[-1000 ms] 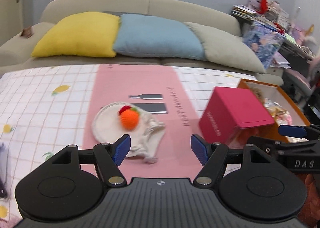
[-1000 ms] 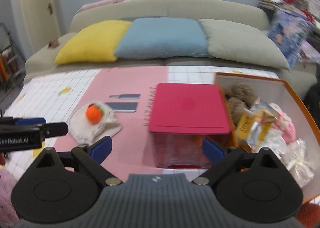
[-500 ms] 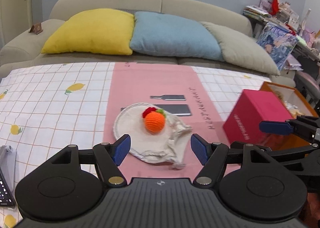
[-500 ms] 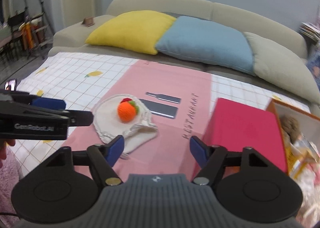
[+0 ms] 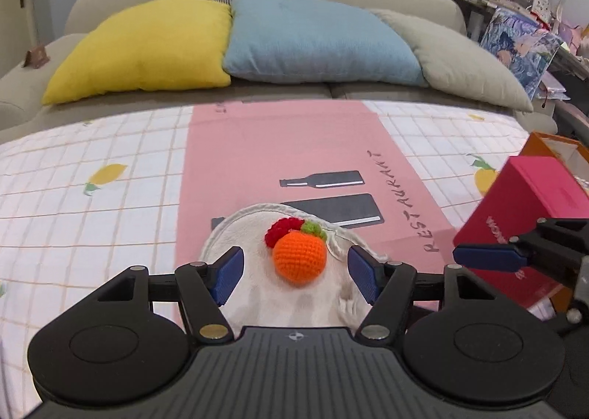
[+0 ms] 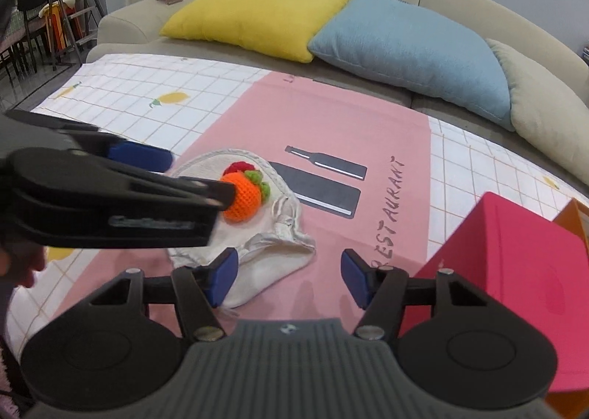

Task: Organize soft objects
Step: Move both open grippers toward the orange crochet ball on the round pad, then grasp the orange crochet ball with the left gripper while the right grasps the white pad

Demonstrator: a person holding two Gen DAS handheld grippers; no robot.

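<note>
Now your left gripper (image 5: 294, 273), jaws spread wide, brackets the orange crocheted fruit (image 5: 299, 256) directly ahead; your spread right gripper (image 6: 286, 277) sits farther off.

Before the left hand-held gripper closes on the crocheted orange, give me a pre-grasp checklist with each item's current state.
1. Left hand-held gripper open: ok.
2. Crocheted orange sits between its fingers: ok.
3. Orange free of the cream cloth pouch: not ok, it rests on the pouch, which may get pinched too.
4. Right hand-held gripper open and apart from the orange: ok.
5. Pink box out of the way: ok.
6. Fingers low enough around the orange: cannot tell.
</note>
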